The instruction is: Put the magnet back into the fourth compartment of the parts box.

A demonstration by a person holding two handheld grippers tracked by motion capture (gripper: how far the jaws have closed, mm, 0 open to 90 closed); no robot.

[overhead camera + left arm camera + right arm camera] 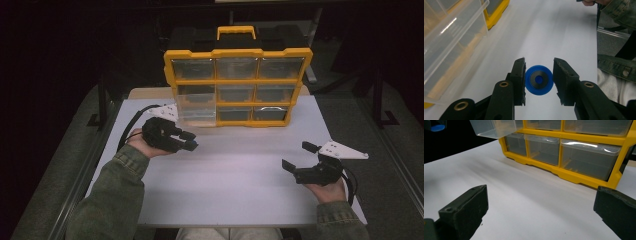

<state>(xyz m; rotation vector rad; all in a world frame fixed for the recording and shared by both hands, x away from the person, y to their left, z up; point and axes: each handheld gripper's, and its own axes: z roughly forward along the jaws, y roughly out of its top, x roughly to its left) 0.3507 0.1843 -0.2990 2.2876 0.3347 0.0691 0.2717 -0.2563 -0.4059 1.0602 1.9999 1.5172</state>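
Left gripper (539, 80) is clamped on a small blue disc (539, 80) with a dark centre — both pads press its rim, and in the left gripper view the disc hangs above the white table (230, 175), clear of the surface. From the high view I see this gripper just in front of the pulled-out clear drawer (196, 107) at the left side of the yellow organiser (238, 85); the drawer sticks out from the middle row and the others sit flush.

Right gripper (541, 215) — jaws wide apart, nothing between them, held low over the table at the right, well apart from the organiser and facing its bottom row.

Progress, as I judge it: the pick is done and the drawer is already open to receive. Left to do: carry the disc over the drawer's rim, release it inside, then push the drawer shut — likely a job for the idle right gripper. I cannot tell whether the drawer holds anything yet; its walls are too glary.
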